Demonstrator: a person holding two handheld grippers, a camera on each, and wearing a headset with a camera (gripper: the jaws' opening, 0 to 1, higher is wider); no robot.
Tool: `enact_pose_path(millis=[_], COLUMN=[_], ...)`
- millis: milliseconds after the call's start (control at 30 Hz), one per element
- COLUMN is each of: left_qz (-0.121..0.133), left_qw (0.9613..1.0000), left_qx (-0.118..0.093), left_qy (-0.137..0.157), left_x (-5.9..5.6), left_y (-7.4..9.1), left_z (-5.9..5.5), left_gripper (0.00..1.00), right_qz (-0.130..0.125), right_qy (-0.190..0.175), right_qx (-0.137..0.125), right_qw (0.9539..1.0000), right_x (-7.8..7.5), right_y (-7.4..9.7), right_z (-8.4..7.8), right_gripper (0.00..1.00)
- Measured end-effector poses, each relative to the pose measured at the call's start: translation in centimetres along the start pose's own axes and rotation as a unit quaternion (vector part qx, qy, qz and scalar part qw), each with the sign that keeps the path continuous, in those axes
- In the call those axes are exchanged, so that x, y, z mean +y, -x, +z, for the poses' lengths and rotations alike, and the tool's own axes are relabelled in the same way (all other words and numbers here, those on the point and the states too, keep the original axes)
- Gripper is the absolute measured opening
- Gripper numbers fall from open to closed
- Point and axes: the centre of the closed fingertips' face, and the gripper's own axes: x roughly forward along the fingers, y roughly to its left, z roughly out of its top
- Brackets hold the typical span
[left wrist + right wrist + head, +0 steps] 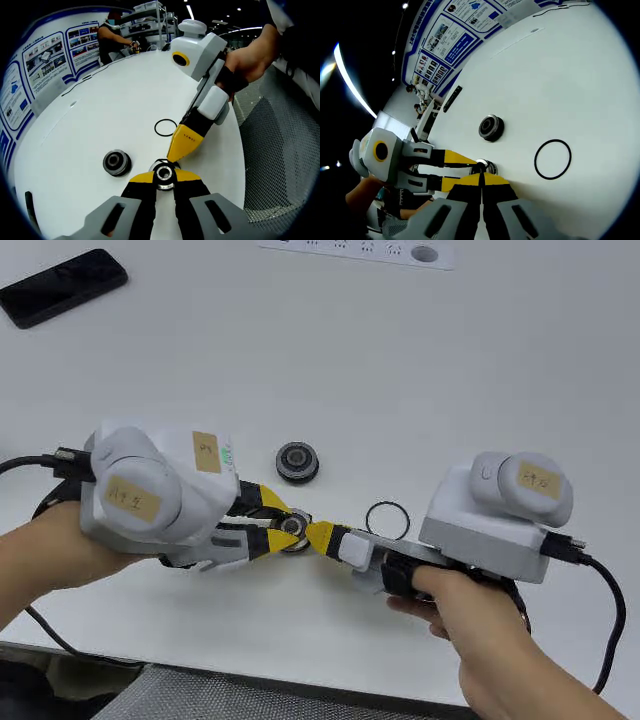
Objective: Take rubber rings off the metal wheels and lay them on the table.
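Observation:
My left gripper (pixel 290 528) is shut on a small metal wheel (pixel 164 172) held just above the table, a dark rubber ring still around its rim. My right gripper (pixel 314 533) comes in from the right with its yellow jaws pressed together, the tip touching the wheel's edge (pixel 481 164). I cannot tell whether it pinches the ring. A second wheel (pixel 297 461) with its black ring lies flat on the table behind the grippers. One loose black rubber ring (pixel 387 519) lies on the table to the right of them, also in the right gripper view (pixel 552 158).
A black phone (pixel 62 285) lies at the far left of the white table (pixel 450 380). A white power strip (pixel 360 250) runs along the far edge. The table's near edge is just below both hands. Other people stand at the far end in the left gripper view.

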Motion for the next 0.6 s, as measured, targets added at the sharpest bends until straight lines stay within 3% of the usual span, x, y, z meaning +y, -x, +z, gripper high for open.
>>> enact_pose_path(millis=[600], left_qz=[0.001], left_qw=[1.0], left_qx=[-0.002], left_qy=[-0.001], left_x=[0.1], left_y=[-0.03], left_z=[-0.05], left_gripper=[0.13], right_qz=[-0.009], right_qy=[0.044], right_qx=[0.003], right_qw=[0.999], right_x=[0.46], right_y=[-0.04], right_z=[0.09], right_gripper=[0.0])
